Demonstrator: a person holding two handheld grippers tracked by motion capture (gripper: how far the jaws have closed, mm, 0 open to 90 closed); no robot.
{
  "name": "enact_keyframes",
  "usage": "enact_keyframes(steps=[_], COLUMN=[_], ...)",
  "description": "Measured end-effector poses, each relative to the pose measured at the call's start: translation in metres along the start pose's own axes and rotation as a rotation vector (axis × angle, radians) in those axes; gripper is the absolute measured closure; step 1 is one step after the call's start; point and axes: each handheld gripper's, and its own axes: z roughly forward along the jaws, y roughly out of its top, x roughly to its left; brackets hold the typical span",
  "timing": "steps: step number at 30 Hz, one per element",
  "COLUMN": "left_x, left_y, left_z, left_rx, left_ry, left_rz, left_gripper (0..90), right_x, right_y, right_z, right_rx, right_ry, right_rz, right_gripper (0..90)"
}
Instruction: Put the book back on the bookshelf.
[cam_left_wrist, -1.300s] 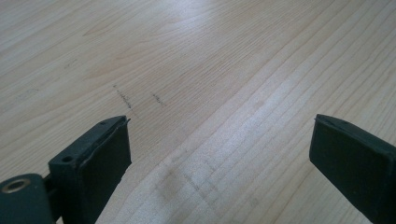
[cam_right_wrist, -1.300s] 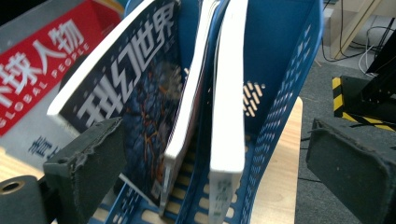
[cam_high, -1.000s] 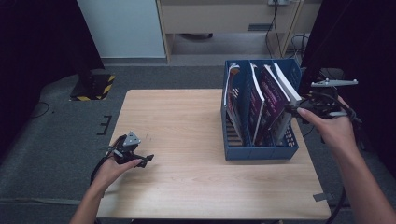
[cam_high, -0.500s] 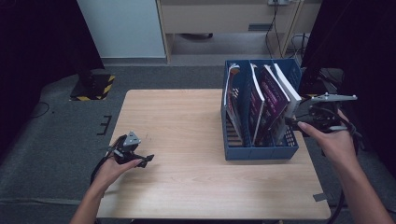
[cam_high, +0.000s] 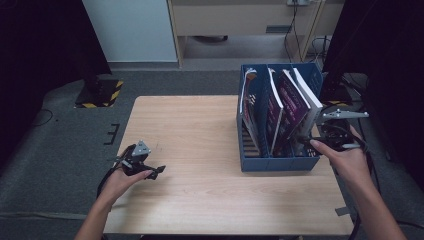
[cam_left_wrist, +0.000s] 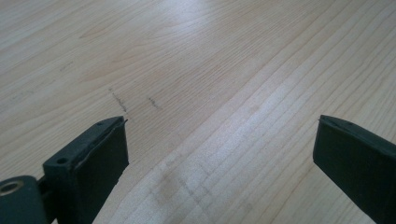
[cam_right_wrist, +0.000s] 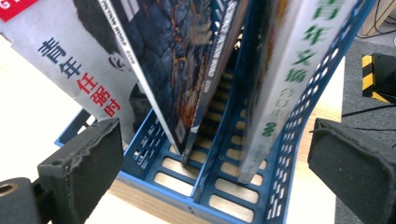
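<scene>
A blue slotted file rack (cam_high: 280, 162) stands on the right side of the wooden table (cam_high: 200, 200). Several magazines lean in it, among them a purple-covered one (cam_high: 290, 107) and a white-edged one (cam_high: 309, 97). My right gripper (cam_high: 306, 141) is at the rack's near right corner, open and empty. In the right gripper view its jaws (cam_right_wrist: 215, 123) frame the rack (cam_right_wrist: 224, 186), a dark-covered magazine (cam_right_wrist: 187, 60) and a green-lettered one (cam_right_wrist: 299, 70). My left gripper (cam_high: 156, 170) rests low on the table's left side, open (cam_left_wrist: 222, 123) over bare wood.
The table's right edge runs close beside the rack. Grey floor surrounds the table. A yellow-and-black striped base (cam_high: 102, 92) sits at the back left. Cabinets and cables (cam_high: 300, 30) stand behind.
My right gripper has come down and back from the top edge of the rightmost magazine to the rack's near right corner. The left gripper has stayed put.
</scene>
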Motion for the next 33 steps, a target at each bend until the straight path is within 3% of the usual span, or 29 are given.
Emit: enact_keyframes(steps=[33], left_x=[-0.004], left_y=[0.0], left_z=[0.004], left_rx=[0.014], left_ry=[-0.003], left_rz=[0.011], left_gripper=[2.8], right_x=[0.039], right_y=[-0.038], right_z=[0.022], right_rx=[0.043], right_ry=[0.054], right_rz=[-0.042], right_gripper=[4.2])
